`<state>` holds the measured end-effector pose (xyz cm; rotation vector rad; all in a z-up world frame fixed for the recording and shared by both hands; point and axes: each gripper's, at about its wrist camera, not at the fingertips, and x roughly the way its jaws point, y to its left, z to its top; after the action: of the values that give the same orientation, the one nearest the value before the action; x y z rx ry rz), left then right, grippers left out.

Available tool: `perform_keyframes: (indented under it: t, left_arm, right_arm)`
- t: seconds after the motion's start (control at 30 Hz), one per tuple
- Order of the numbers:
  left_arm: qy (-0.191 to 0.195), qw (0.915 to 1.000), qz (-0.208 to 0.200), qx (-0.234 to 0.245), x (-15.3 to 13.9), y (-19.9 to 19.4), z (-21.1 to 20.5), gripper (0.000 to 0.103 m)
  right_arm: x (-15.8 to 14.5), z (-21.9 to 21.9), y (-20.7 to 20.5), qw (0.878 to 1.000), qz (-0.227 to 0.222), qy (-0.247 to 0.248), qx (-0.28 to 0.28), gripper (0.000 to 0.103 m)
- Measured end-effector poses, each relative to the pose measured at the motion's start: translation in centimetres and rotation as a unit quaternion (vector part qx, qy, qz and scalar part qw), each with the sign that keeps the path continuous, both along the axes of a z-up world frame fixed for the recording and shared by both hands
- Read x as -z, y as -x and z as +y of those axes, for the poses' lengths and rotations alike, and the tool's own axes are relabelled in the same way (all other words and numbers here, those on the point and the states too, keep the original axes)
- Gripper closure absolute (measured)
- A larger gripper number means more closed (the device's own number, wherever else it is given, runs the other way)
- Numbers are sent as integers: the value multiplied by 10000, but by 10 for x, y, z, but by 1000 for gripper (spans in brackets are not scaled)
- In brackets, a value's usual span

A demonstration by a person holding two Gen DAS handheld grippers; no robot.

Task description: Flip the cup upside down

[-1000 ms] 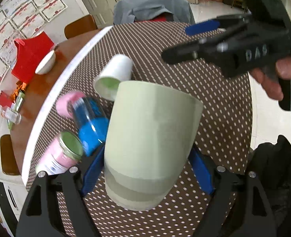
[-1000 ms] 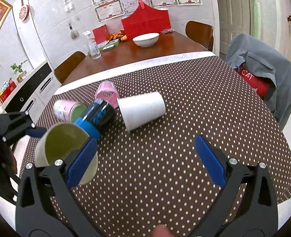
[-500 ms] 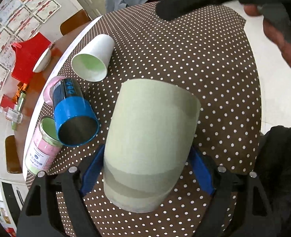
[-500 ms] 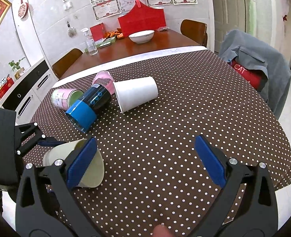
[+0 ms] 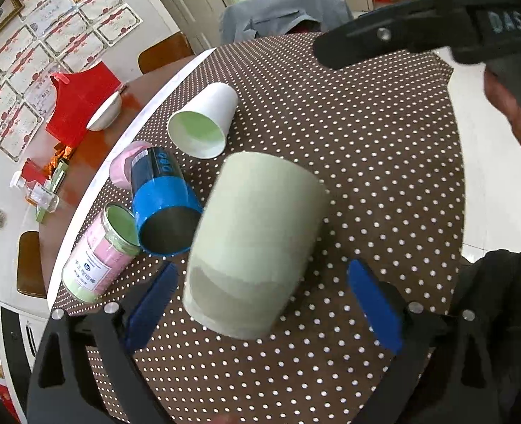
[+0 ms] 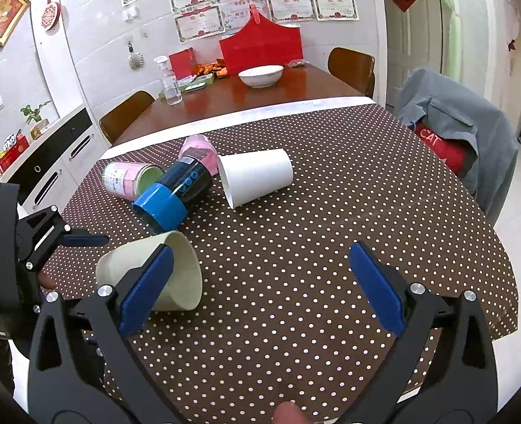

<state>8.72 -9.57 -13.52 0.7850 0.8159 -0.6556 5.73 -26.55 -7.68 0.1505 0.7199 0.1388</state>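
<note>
Our left claw (image 5: pixel 260 304) now stands spread, pads clear of the green cup (image 5: pixel 256 243) it pinched a moment ago. The cup sits upside down on the dotted cloth (image 5: pixel 384 162), so we judge the flip done. Our right claw (image 6: pixel 260 282) hangs spread, empty.

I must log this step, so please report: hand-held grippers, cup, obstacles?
Left hand-held gripper open; right hand-held gripper open, empty. Green cup free between the left jaws, tilted. Blue can lying close beside it.
</note>
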Motion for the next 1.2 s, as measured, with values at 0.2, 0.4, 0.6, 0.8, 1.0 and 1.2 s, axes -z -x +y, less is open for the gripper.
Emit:
perform_keyframes:
  t: [0.2,0.4,0.6,0.8,1.0,1.2]
  left_arm:
    - [184,9996,-89,-184,-4,7,17,8]
    - [803,9933,-328,-764,-20,6,47,7]
    - [1292,9816,-592,-1275,-36,7,65,7]
    - [1520,9720,-860,-1571,-50,9,74,7]
    - [1589,9593,-1356,-1901,-61,17,76,7]
    - [1803,9503,-1450,-2082,-68,20,76,7]
  right_arm:
    - [-2,10,0,10000,-20,49,-80,6]
    - [-5,21,-3,9995,-103,144,-259,6]
    - [-12,33,-7,9983,-226,116,-528,6]
    - [-17,42,-11,9966,-321,46,-763,6]
    - [-23,52,-12,9926,-604,87,-1045,6]
    - [-29,64,-10,9860,-925,365,-1337,6]
